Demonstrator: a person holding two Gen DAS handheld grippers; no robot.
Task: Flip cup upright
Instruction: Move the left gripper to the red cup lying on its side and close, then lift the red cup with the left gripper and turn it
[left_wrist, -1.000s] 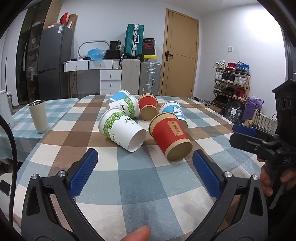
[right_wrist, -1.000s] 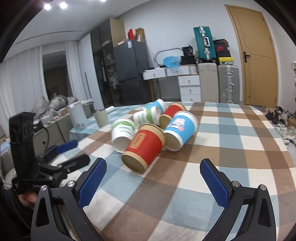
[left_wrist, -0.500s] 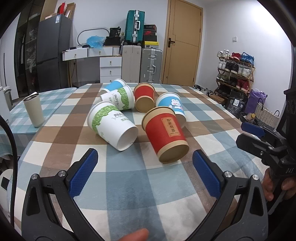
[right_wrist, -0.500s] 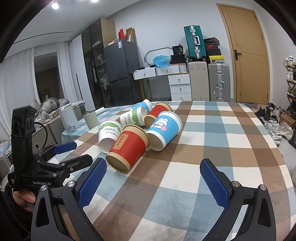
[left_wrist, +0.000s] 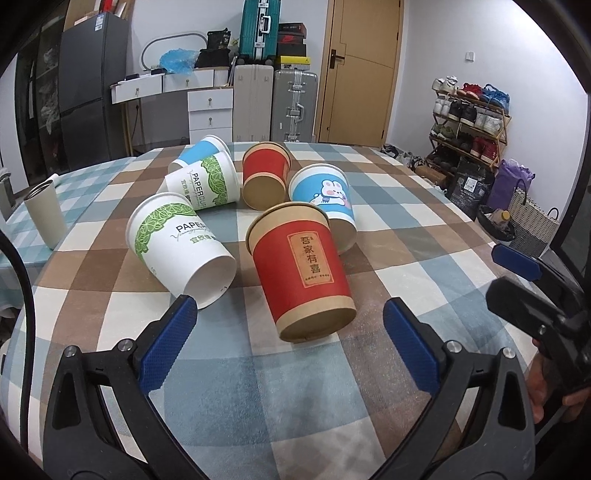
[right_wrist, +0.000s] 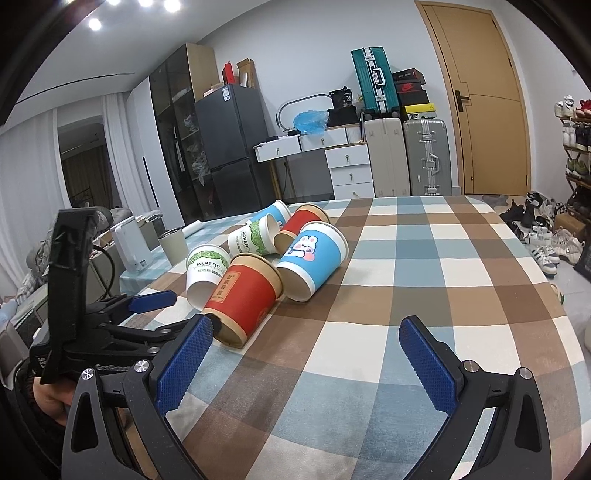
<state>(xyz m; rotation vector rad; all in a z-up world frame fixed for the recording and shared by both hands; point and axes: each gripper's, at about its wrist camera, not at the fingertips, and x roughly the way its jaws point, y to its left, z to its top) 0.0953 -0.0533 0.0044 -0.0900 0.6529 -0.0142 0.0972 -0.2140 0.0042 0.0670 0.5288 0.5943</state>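
Note:
Several paper cups lie on their sides in a cluster on the checked tablecloth (left_wrist: 295, 398). Nearest is a red cup (left_wrist: 301, 269) with its base toward me; it also shows in the right wrist view (right_wrist: 242, 295). Beside it lie a white-green cup (left_wrist: 177, 243), a blue rabbit cup (left_wrist: 327, 199), a second red cup (left_wrist: 266, 173), another white-green cup (left_wrist: 203, 182) and a blue cup (left_wrist: 197, 153). My left gripper (left_wrist: 290, 347) is open and empty just short of the red cup. My right gripper (right_wrist: 304, 363) is open and empty, to the right of the cluster.
A beige tumbler (left_wrist: 44, 214) stands upright at the table's left. The right gripper shows at the right edge of the left wrist view (left_wrist: 535, 295); the left gripper shows at the left of the right wrist view (right_wrist: 110, 325). Suitcases, drawers and a shoe rack stand beyond the table.
My left gripper has moved forward and closer to the near red cup. The right gripper's view has shifted so the cups sit further left. Both stay open.

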